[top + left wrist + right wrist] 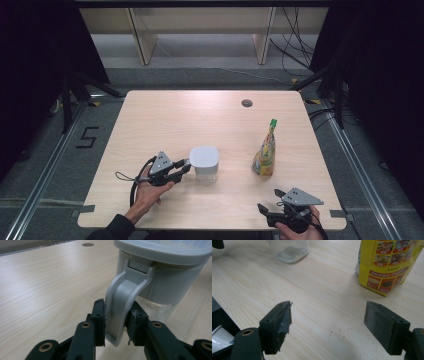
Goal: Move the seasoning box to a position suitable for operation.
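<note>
Looking down, high view: lidded container (204, 162) mid-desk (165, 120), left gripper (183, 166) at its side. Left gripper view: fingers (99, 315) pinching latch clip (122, 302); a hard pull could tip it. Right gripper view: fingers (277, 321) wide, idle near pouch (387, 262).
</note>
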`<state>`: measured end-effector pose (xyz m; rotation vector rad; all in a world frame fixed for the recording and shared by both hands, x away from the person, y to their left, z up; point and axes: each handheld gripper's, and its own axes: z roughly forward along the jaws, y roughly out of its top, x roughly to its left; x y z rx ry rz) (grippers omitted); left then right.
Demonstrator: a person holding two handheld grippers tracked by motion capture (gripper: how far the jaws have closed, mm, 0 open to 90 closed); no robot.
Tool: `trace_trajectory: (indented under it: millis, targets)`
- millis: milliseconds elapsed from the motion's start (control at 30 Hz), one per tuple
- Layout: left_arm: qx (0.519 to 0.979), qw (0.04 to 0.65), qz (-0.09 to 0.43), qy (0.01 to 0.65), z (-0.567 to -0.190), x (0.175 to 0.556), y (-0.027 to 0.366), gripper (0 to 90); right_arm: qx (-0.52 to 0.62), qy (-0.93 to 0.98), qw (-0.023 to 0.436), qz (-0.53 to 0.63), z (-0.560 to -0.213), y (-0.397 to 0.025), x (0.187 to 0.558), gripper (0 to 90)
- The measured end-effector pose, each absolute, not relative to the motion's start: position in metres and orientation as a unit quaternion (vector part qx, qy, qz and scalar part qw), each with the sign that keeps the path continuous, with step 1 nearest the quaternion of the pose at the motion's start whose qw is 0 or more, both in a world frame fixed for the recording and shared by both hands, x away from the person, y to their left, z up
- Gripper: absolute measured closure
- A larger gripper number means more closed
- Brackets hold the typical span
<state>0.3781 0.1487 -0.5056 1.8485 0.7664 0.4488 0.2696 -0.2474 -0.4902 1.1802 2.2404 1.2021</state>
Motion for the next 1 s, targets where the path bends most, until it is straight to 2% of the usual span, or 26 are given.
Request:
trace_trajectory:
  millis: [167, 300, 400, 800, 833, 933, 1000]
  targets:
    - [0.779, 0.523, 0.175, 0.298, -0.504, 0.365, 0.144, 70.0, 0.403, 0.791, 0.178, 0.425, -0.49, -0.25, 0.271, 23.1]
    - [0.777, 0.525, 0.159, 0.31, -0.503, 0.356, 0.142, 70.0, 0.4, 0.791, 0.179, 0.426, -0.49, -0.25, 0.271, 23.2]
    - [0.786, 0.519, 0.166, 0.292, -0.502, 0.35, 0.14, 70.0, 0.402, 0.789, 0.178, 0.429, -0.49, -0.249, 0.271, 23.3]
    - [0.797, 0.505, 0.17, 0.285, -0.5, 0.338, 0.136, 69.2, 0.403, 0.792, 0.174, 0.425, -0.491, -0.249, 0.272, 23.4]
    - [0.792, 0.509, 0.168, 0.292, -0.501, 0.336, 0.135, 69.2, 0.424, 0.785, 0.154, 0.424, -0.49, -0.247, 0.269, 23.4]
    - [0.796, 0.506, 0.169, 0.285, -0.501, 0.335, 0.134, 69.3, 0.418, 0.786, 0.156, 0.428, -0.491, -0.247, 0.27, 23.4]
    - [0.795, 0.509, 0.168, 0.285, -0.502, 0.334, 0.132, 69.3, 0.399, 0.791, 0.174, 0.43, -0.491, -0.249, 0.274, 23.5]
